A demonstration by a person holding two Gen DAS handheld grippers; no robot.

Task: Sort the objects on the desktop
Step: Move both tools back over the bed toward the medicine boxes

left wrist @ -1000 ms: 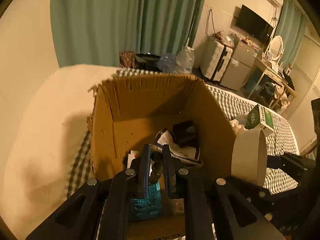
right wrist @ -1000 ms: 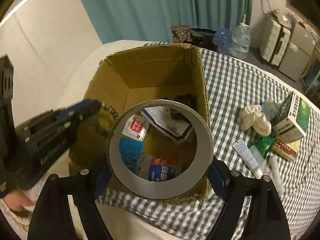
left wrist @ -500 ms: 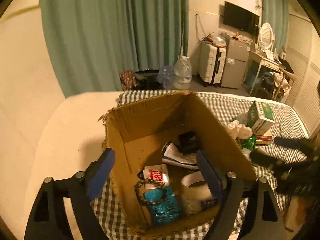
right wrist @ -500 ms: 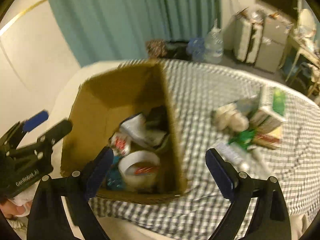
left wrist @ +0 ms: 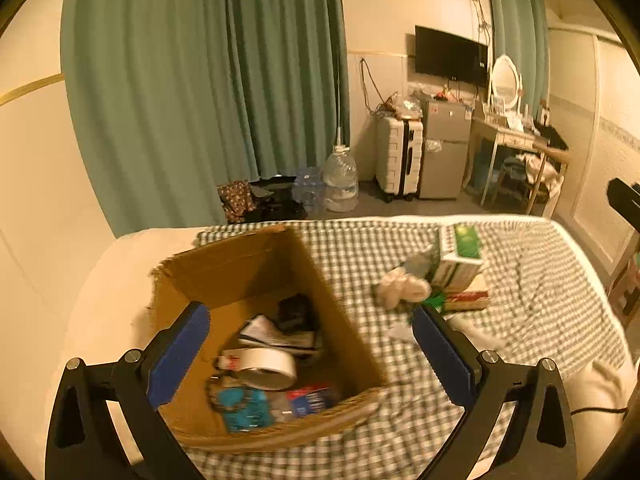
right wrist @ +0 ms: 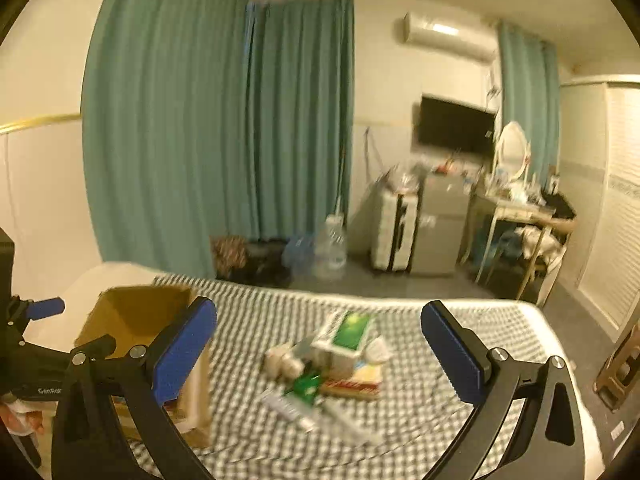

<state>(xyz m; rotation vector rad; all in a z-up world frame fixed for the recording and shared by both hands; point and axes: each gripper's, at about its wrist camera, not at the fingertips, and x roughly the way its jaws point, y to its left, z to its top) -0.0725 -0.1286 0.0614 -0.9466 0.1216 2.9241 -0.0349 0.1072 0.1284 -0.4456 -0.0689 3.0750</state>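
An open cardboard box (left wrist: 248,268) stands on the checked cloth (left wrist: 360,248); it also shows in the right wrist view (right wrist: 132,312). Inside lie a roll of tape (left wrist: 264,366), a bead bracelet (left wrist: 218,394), packets and papers. My left gripper (left wrist: 316,354) is open and empty above the box's near side. My right gripper (right wrist: 320,348) is open and empty, raised above a pile to the right of the box: a green and white carton (right wrist: 348,338), a crumpled tissue (right wrist: 280,360), a green packet (right wrist: 306,384) and tubes (right wrist: 288,406). The carton also shows in the left wrist view (left wrist: 460,256).
A red flat box (right wrist: 352,386) lies under the carton. The cloth covers a bed (right wrist: 480,320) with its far edge toward the floor. Behind stand green curtains (left wrist: 200,100), a water jug (left wrist: 340,178), a suitcase (left wrist: 400,158), a small fridge (left wrist: 446,148) and a desk (left wrist: 516,140).
Both grippers opened: the left let go of the bracelet and the right let go of the tape roll, both now in the box. Both grippers then rose; the right swung toward the pile.
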